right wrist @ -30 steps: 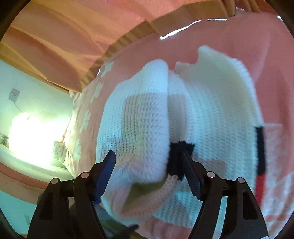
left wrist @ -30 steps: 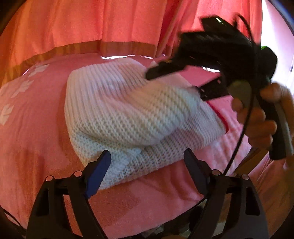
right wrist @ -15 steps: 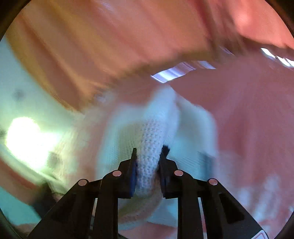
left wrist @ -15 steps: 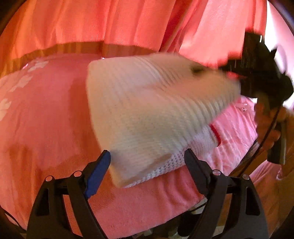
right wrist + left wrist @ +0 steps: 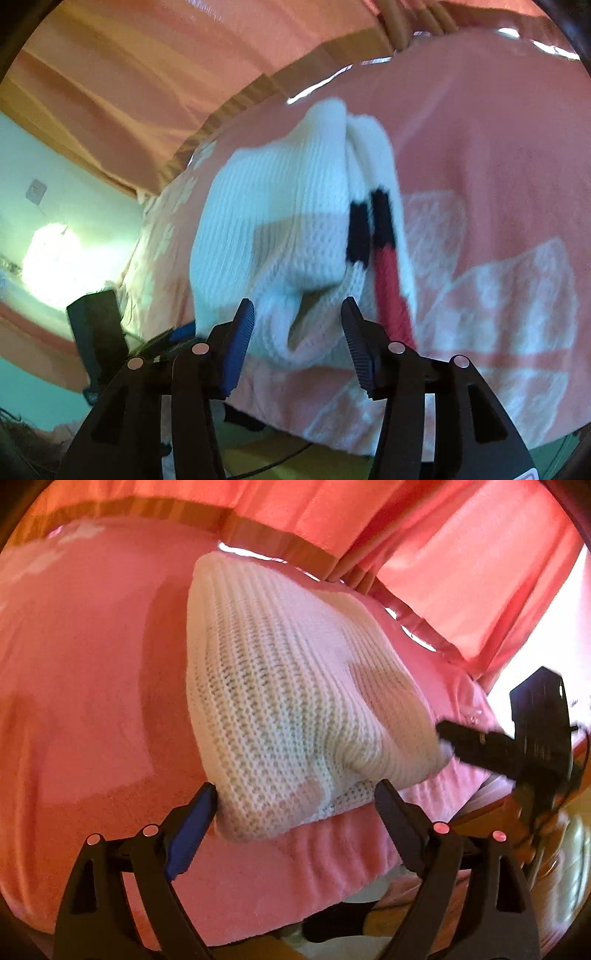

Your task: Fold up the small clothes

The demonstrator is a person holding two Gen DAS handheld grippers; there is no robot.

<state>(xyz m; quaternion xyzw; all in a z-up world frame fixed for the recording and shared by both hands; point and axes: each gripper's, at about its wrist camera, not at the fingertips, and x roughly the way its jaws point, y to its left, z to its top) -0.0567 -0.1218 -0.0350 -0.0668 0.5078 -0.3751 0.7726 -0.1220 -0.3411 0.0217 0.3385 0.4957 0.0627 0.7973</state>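
Note:
A white knit garment (image 5: 280, 701) lies folded in a narrow bundle on the pink blanket (image 5: 92, 701). Its near corner sits between the fingers of my left gripper (image 5: 295, 794), whose jaws are wide apart and opening; the pads do not press on it. In the right wrist view the garment (image 5: 280, 206) shows black and red trim (image 5: 384, 251) along its folded edge. My right gripper (image 5: 295, 306) has that edge loose between its jaws, which are opening. From the left wrist view, the right gripper (image 5: 454, 738) reaches the garment's right corner.
Pink curtains (image 5: 443, 554) hang behind the bed, with a wooden rail (image 5: 184, 509) below them. The blanket's near edge (image 5: 295, 904) drops off just in front of my left fingers. The blanket carries a white pattern (image 5: 498, 295) on the right. A bright light (image 5: 51, 254) glares at the far left.
The right gripper shut on the garment's edge, lifted it and swung it across, then released it. The garment now lies folded narrower. The left view has rolled.

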